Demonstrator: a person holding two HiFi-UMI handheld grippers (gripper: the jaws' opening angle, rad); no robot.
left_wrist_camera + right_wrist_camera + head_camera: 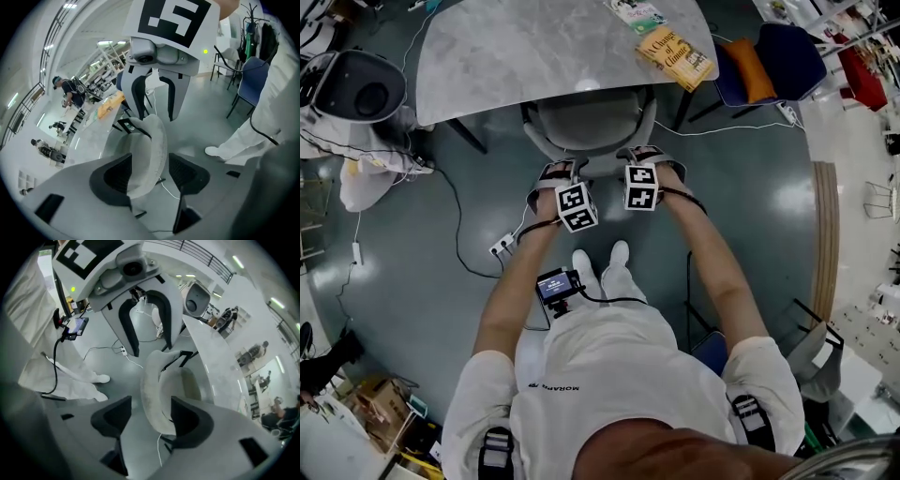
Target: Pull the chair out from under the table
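- Now the left claw stands open, its pads on either side of the top rim of the chair, not pressing on it
- Likewise the right claw is open astride the same rim, just beside the left one
- Step in hand, I judge: setting both claws over the back before gripping; next they must close firmly, then draw back toward the person
- Outward, the chair is grey and padded with a curved back, its seat tucked under the table edge
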